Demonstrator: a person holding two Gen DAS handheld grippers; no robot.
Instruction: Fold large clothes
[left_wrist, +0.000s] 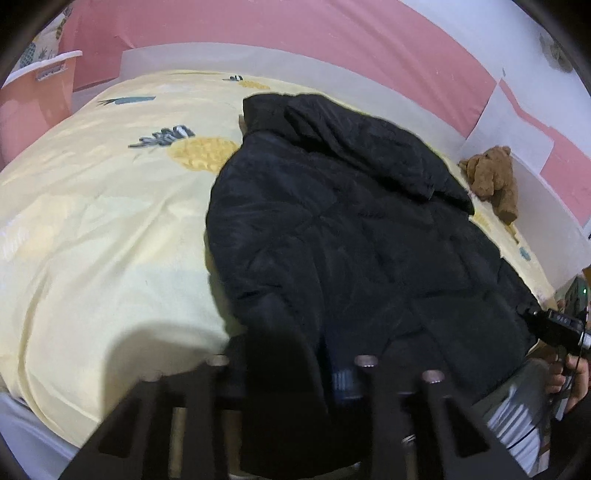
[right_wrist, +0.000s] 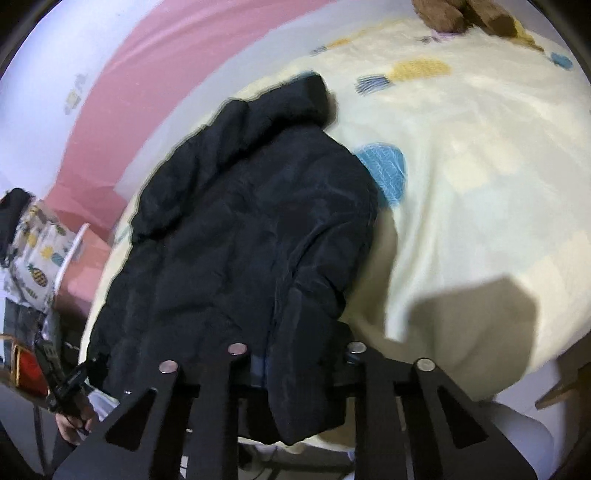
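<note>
2 grippers pinch the near hem of the black jacket (left_wrist: 351, 229) on the pineapple-print bedspread (left_wrist: 92, 221). The left gripper (left_wrist: 291, 369) and right gripper (right_wrist: 295, 354) each have dark fabric clamped between their jaws.

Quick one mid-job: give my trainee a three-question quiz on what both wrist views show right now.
1. True or false: the jacket lies on the bedspread with its hem at the near edge of the bed.
2. Which soft toy sits beyond the jacket? A) white rabbit B) brown teddy bear C) green frog
3. Fill in: the left gripper and the right gripper are each shut on the jacket's ____.

Key: 1 true; 2 B; 3 hem.
</note>
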